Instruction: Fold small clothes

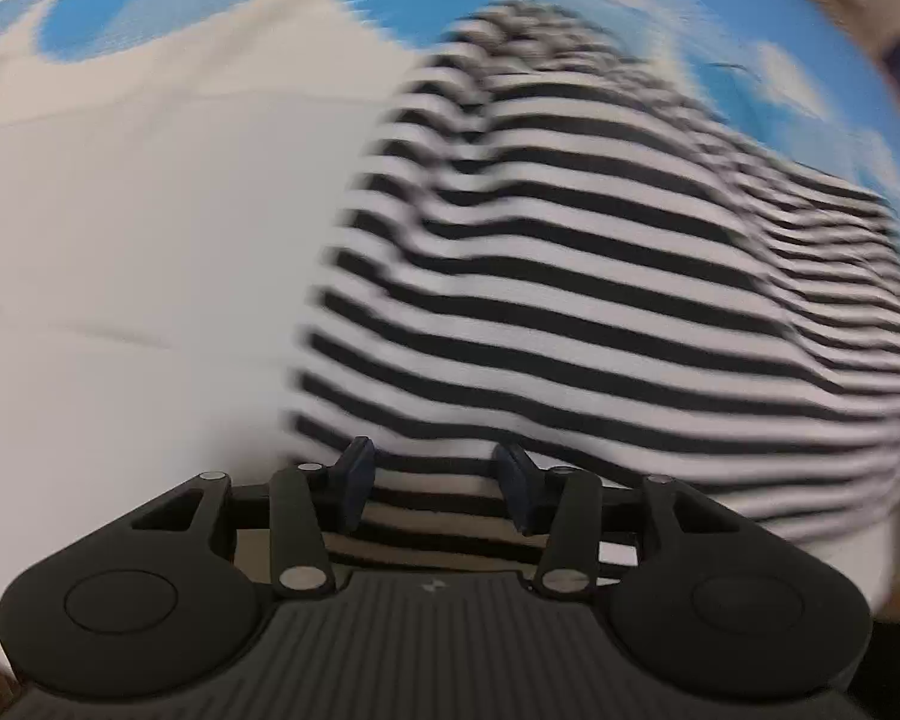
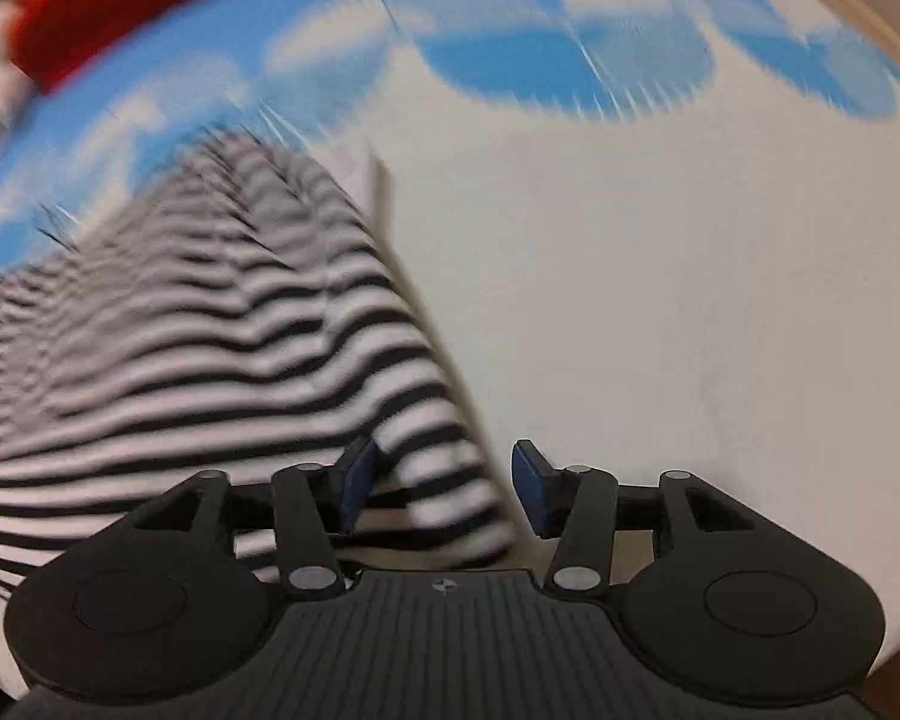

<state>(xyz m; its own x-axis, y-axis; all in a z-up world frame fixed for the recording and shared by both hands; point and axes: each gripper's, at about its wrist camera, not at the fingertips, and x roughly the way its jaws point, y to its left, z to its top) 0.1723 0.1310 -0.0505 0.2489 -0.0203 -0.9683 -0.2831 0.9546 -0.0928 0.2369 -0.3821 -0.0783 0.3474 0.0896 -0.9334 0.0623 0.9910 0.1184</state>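
Left wrist view: the left claw point(image 1: 435, 483) stands part open over the near edge of the striped shirt point(image 1: 570, 276), cloth between its pads but not pinched; the shirt lies rumpled on a white and blue cloud-print sheet point(image 1: 138, 228); right wrist view: the right claw point(image 2: 444, 483) is part open too, the shirt's corner between its pads, unpressed; a red cloth point(image 2: 126, 0) lies beyond, blurred
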